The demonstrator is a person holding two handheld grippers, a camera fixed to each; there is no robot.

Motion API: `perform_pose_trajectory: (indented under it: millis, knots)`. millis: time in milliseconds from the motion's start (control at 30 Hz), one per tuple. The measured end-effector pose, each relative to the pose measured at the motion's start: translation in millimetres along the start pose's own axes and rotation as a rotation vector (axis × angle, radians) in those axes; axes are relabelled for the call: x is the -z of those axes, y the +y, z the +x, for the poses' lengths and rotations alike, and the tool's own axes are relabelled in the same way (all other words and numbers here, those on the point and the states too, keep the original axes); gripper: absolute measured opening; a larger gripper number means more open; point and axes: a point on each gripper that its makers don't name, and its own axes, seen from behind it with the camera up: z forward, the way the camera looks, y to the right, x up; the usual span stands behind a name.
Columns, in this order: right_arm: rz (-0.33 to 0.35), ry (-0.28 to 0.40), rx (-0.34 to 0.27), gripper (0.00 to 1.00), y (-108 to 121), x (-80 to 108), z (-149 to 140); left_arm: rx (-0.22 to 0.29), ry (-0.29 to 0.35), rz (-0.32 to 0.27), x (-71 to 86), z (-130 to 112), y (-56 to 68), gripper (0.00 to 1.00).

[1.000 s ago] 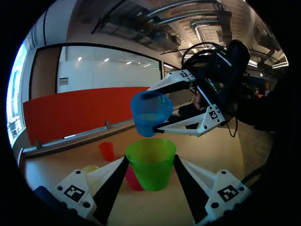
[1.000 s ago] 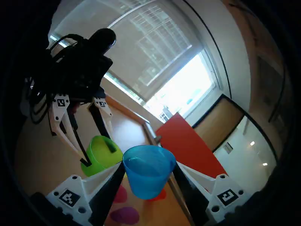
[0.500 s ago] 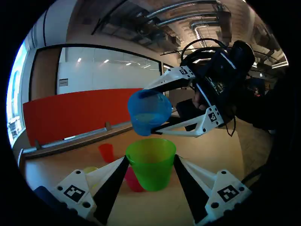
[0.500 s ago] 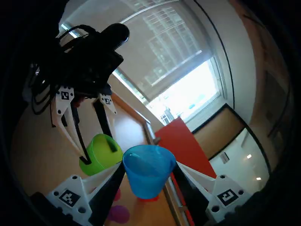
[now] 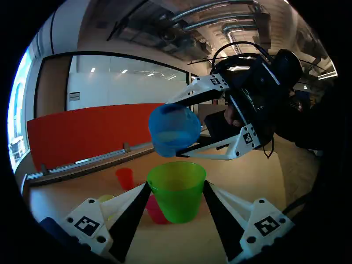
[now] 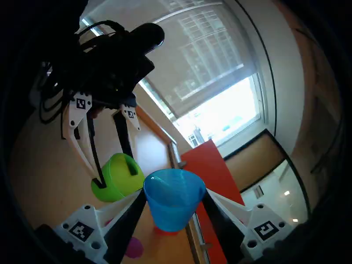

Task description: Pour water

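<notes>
At the wooden table [image 5: 251, 176], the left gripper [image 5: 176, 184] clamps the upright green cup [image 5: 177, 198]. The right gripper [image 6: 174, 192] grips the blue cup [image 5: 173, 127] of water just above it, tipped further than a second ago. The fingers bear square coded markers [image 5: 86, 225].

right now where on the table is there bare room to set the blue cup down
In the left gripper view, bare tabletop lies right of the green cup. Left of it is crowded: red cup, yellow cup and pink cup.
</notes>
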Motion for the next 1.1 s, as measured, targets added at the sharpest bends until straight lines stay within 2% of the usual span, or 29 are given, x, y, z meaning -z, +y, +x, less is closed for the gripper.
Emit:
perform_pose_trajectory:
  millis: [567,1100]
  knots:
    - [0.006,-0.004,0.101,0.91,2.5,-6.8,2.8,0.0,-0.001,0.0,-2.3,-2.0,0.2,0.86]
    - [-0.006,-0.001,0.14,0.91,8.0,-9.5,6.5,0.0,0.007,0.002,0.3,-0.4,-0.7,0.86]
